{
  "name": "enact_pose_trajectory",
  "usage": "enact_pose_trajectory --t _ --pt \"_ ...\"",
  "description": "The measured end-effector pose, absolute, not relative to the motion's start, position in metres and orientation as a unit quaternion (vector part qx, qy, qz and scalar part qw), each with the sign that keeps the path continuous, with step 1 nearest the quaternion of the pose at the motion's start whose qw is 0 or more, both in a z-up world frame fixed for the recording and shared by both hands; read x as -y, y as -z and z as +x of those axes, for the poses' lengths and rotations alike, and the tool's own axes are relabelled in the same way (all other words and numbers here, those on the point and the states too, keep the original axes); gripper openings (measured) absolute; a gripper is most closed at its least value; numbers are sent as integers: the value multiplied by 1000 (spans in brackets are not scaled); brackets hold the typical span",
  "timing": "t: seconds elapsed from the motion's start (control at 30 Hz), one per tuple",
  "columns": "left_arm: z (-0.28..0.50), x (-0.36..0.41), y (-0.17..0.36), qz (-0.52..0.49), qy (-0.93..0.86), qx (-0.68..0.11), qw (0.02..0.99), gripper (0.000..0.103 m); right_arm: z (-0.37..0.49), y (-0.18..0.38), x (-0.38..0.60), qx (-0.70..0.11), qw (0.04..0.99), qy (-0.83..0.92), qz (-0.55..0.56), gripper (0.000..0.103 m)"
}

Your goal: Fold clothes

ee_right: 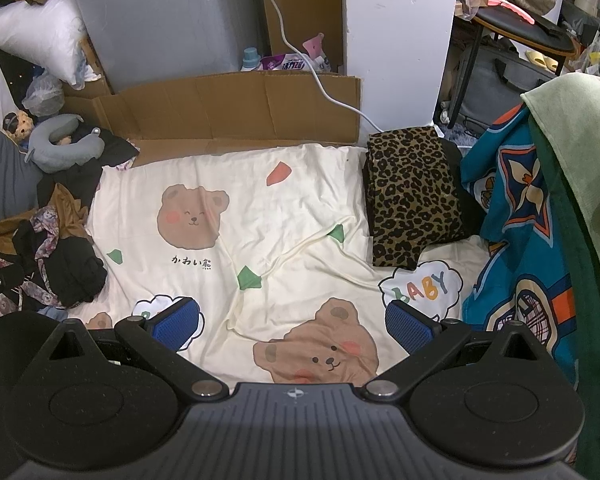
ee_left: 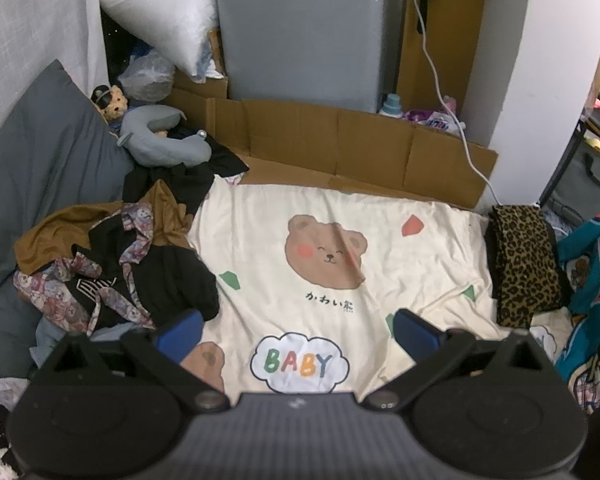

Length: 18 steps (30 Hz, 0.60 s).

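While both tongs (ee_left: 298,336) (ee_right: 294,322) gape empty, clothes pile (ee_left: 112,264) lies left.

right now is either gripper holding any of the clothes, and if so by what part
Nothing is held. The left gripper and right gripper both hang open above the cream bear sheet, with nothing between their pads.

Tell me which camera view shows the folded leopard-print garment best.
The right wrist view. There the leopard-print garment lies nearly whole, folded on the right of the cream bear sheet. In the left wrist view the same garment sits squeezed against the frame's right edge, distorted by the fisheye.
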<state>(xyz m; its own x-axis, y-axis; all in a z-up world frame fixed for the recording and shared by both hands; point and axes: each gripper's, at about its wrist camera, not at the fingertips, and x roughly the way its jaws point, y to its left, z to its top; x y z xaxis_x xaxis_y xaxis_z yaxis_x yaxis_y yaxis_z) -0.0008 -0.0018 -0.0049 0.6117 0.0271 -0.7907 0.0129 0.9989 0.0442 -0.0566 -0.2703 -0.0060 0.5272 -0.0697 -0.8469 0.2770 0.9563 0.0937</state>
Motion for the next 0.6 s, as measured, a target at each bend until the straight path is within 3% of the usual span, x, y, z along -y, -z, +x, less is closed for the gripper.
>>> enact_pose_trajectory --t 0.6 --pt "-1 3 5 23 -8 -439 898 102 -60 7 269 -472 869 100 112 103"
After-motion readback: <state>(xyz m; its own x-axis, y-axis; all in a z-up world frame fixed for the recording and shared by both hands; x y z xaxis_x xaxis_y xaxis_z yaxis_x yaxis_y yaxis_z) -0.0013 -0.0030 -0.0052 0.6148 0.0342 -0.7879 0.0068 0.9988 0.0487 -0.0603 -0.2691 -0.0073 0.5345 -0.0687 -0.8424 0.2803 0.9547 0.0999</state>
